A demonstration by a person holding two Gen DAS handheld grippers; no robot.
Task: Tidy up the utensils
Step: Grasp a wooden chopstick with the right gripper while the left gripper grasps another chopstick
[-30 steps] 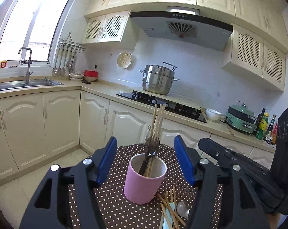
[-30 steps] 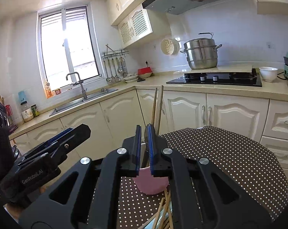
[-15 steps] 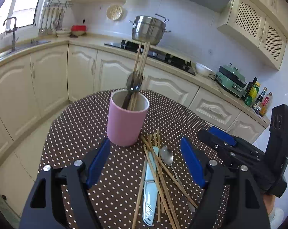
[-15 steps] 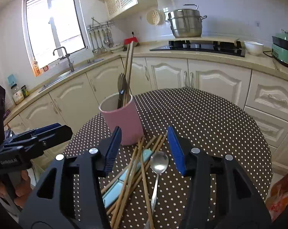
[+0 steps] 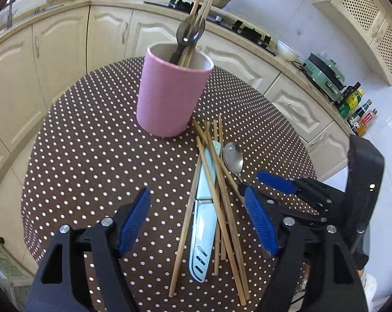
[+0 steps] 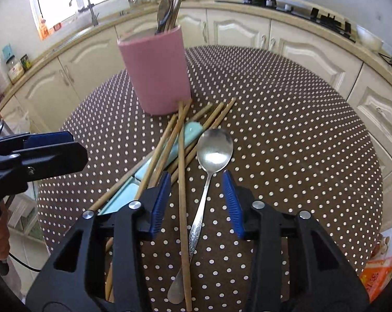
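The step in hand looks like picking the next loose utensil off the desk (image 6: 287, 119). Done well, the right gripper (image 6: 197, 197) should settle on one piece only, the spoon (image 6: 214, 148) or the single chopstick beside it, not both. Its jaws are closing, part open, straddling the spoon's handle and that chopstick without touching either. The left gripper (image 5: 196, 223) is closing too, still wide and empty, above the chopsticks (image 5: 216, 187) and the pale blue knife (image 5: 205, 223). The pink cup (image 5: 169, 96) stands at 12 o'clock of the pile.
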